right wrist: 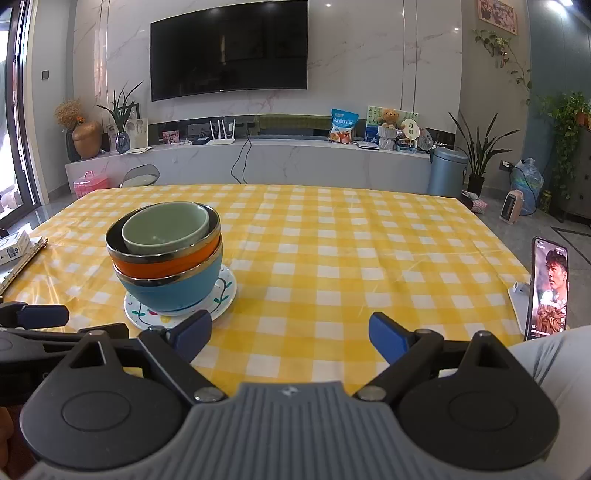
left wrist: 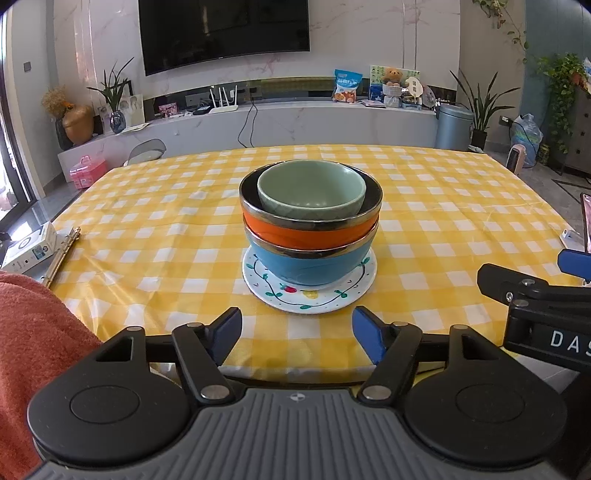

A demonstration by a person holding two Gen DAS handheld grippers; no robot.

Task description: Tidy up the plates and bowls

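Both hand-held grippers, left (left wrist: 295,332) and right (right wrist: 290,334), wide and empty near the bowl stack (left wrist: 310,225) on the plate (left wrist: 271,290); could topple if nudged.

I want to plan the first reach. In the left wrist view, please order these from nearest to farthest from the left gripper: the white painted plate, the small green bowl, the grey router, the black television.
From the left gripper:
1. White painted plate, straight ahead on the checked cloth.
2. Small green bowl, top of the bowl stack.
3. Grey router, on the far counter.
4. Black television, on the wall.
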